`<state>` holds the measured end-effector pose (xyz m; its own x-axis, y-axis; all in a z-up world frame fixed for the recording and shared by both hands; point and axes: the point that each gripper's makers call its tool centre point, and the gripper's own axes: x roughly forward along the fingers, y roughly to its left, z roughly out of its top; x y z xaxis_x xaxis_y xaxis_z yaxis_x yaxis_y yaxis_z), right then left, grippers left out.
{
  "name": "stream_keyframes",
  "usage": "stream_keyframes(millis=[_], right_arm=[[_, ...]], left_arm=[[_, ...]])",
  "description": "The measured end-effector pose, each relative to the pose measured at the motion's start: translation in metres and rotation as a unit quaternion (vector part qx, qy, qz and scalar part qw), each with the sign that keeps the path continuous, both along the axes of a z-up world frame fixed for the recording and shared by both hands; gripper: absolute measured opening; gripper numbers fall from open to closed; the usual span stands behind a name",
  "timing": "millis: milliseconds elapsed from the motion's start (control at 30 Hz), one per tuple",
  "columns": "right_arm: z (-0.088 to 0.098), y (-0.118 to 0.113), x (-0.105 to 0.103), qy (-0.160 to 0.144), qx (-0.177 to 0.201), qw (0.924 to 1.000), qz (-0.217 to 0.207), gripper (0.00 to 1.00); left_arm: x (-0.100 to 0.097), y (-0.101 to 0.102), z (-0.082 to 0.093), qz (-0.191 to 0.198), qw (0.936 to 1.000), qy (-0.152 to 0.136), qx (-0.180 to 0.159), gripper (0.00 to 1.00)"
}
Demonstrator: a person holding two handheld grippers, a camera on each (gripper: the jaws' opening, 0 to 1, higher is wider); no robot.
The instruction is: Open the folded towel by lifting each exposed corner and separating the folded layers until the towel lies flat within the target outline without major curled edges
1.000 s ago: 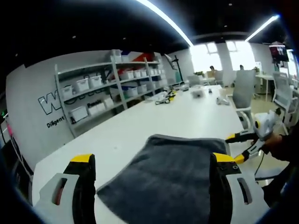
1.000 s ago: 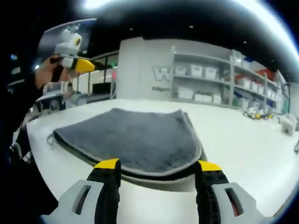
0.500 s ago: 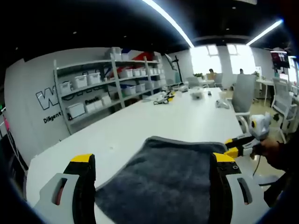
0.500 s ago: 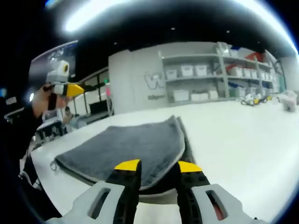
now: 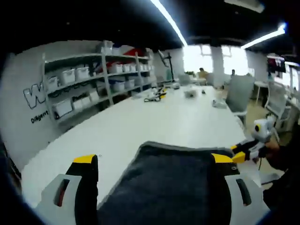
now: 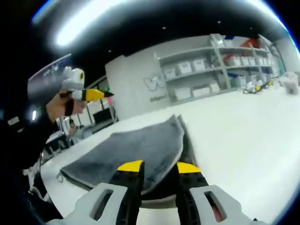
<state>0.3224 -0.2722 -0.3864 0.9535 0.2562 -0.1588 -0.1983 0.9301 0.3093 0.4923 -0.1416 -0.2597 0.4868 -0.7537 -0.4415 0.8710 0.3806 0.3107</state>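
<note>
A big white table [image 5: 154, 117] stretches far back through the room, and behind it a tall shelf [image 5: 89, 79] along the wall holds rows of white boxes. On the near end of the table lies the grey towel [image 6: 136, 147] — folded, with a pale edge running round its top layer and a darker layer peeking out under it.

In the left gripper view the left gripper [image 5: 152, 161] hangs above the towel [image 5: 173, 183] with its yellow-tipped jaws spread wide apart, holding nothing. The right gripper [image 5: 241, 153] comes in at the towel's far right corner, held by a hand.

In the right gripper view the right gripper [image 6: 158, 166] has its jaws nearly pressed together at the towel's near edge — whether they pinch the cloth, I cannot tell. The left gripper [image 6: 86, 95] is up high on the left.
</note>
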Motion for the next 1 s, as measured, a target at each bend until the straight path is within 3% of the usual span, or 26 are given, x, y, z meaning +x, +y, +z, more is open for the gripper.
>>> stream_keyframes(millis=[33,100,167,233,400,533,667,767,800,900,967,1000], right_arm=[[0.000,0.000,0.000,0.000,0.001,1.0000,0.000,0.21],[0.000,0.001,-0.001,0.001,0.000,1.0000,0.001,0.21],[0.000,0.002,-0.001,-0.001,-0.008,1.0000,0.000,0.21],[0.000,0.004,-0.001,0.000,-0.011,0.9999,0.002,0.21],[-0.001,0.004,-0.001,0.001,-0.010,0.9999,0.004,0.21],[-0.001,0.004,-0.001,-0.002,-0.005,1.0000,0.002,0.27],[-0.003,0.007,0.000,0.005,0.000,1.0000,0.007,0.27],[-0.003,0.008,0.000,0.006,-0.001,0.9999,0.010,0.27],[-0.003,0.008,0.000,0.005,-0.001,0.9999,0.010,0.26],[-0.003,0.008,0.000,0.004,-0.001,0.9999,0.011,0.26],[-0.004,0.008,0.000,0.003,0.000,0.9999,0.011,0.26],[-0.003,0.008,0.000,0.002,0.002,0.9999,0.012,0.26]], left_arm=[[0.003,-0.003,-0.004,-0.008,0.9998,-0.004,0.016,0.93],[0.006,-0.013,0.000,-0.028,0.9996,-0.001,0.001,0.84],[0.018,-0.016,0.006,0.003,0.9992,0.027,-0.031,0.78],[0.025,-0.020,0.006,-0.002,0.9991,0.035,-0.026,0.81],[0.038,-0.025,-0.005,-0.035,0.9982,0.010,0.048,0.86],[0.048,-0.033,-0.006,-0.046,0.9962,0.001,0.074,0.85],[0.053,-0.047,-0.009,-0.065,0.9927,0.012,0.102,0.83],[0.056,-0.056,-0.011,-0.108,0.9811,-0.041,0.156,0.83],[0.059,-0.058,-0.012,-0.113,0.9769,-0.050,0.174,0.84],[0.068,-0.066,-0.012,-0.113,0.9729,-0.057,0.194,0.84],[0.075,-0.070,-0.010,-0.125,0.9619,-0.096,0.224,0.85],[0.077,-0.071,-0.012,-0.129,0.9575,-0.100,0.238,0.85]])
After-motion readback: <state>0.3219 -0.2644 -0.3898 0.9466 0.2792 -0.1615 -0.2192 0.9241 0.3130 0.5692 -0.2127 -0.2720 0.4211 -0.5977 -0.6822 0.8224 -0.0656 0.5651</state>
